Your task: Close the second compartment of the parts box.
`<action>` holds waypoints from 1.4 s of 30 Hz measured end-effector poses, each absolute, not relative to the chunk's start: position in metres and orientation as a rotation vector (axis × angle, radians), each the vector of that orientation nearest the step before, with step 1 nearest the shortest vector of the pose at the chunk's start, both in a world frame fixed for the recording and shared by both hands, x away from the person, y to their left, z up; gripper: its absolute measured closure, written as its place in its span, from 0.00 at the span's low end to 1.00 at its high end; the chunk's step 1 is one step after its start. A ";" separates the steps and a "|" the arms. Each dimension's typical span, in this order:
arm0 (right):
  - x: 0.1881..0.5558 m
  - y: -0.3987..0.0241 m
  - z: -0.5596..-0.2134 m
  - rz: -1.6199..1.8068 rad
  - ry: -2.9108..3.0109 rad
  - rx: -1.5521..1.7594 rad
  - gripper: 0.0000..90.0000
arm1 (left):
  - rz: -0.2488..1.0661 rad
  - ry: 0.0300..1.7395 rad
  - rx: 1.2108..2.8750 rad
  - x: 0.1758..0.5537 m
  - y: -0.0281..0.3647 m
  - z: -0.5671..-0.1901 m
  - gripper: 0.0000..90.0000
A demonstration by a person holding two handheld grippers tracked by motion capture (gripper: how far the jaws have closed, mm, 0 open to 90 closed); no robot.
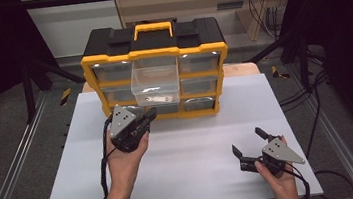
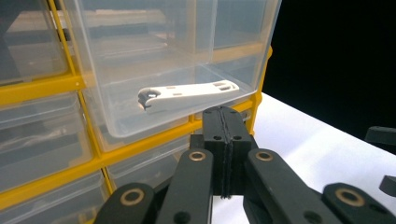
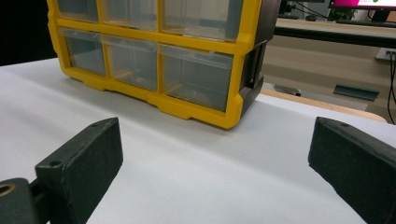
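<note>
A yellow and black drawer cabinet [image 1: 110,62] stands at the back of the white table [image 1: 198,177]. Its clear top-middle drawer [image 1: 156,84] is pulled out toward me, and a flat white tool [image 1: 159,99] lies inside. My left gripper [image 1: 149,116] is shut with nothing between its jaws, its tips just below the front of that drawer. In the left gripper view the closed jaw tips [image 2: 224,116] sit under the white tool [image 2: 187,95] seen through the drawer [image 2: 140,46]. My right gripper [image 1: 247,140] rests open and empty at the table's front right, facing the cabinet [image 3: 159,60].
The cabinet's other clear drawers [image 3: 196,77] are pushed in. Bare white tabletop [image 3: 187,154] lies between the right gripper and the cabinet. Metal rails [image 1: 15,163] run along both sides of the table, and cables [image 1: 310,94] trail on the floor at right.
</note>
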State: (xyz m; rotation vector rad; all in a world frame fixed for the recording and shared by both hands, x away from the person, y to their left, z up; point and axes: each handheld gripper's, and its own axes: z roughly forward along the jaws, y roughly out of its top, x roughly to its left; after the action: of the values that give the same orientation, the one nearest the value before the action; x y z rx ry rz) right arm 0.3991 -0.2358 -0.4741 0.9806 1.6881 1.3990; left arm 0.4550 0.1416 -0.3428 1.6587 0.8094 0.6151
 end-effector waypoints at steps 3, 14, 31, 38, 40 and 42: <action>0.399 -0.236 -0.474 1.395 1.692 0.981 0.04 | 0.611 0.807 1.667 0.456 0.139 -0.343 1.00; 0.399 -0.236 -0.474 1.399 1.693 0.981 0.04 | 0.627 0.803 1.661 0.458 0.135 -0.341 1.00; 0.399 -0.235 -0.474 1.409 1.691 0.987 0.03 | 0.675 0.810 1.633 0.466 0.125 -0.339 1.00; 0.399 -0.235 -0.475 1.411 1.694 0.983 0.04 | 0.686 0.806 1.645 0.470 0.121 -0.337 1.00; 0.399 -0.235 -0.475 1.411 1.694 0.983 0.03 | 0.683 0.810 1.637 0.470 0.120 -0.337 1.00; 0.399 -0.235 -0.475 1.409 1.695 0.982 0.03 | 0.686 0.808 1.638 0.471 0.119 -0.336 1.00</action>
State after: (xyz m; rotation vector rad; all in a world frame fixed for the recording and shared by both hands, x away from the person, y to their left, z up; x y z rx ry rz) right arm 0.3992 -0.2347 -0.4747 0.9816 1.6948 1.4093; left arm 0.4709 0.1187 -0.3364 1.6385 0.8083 0.6856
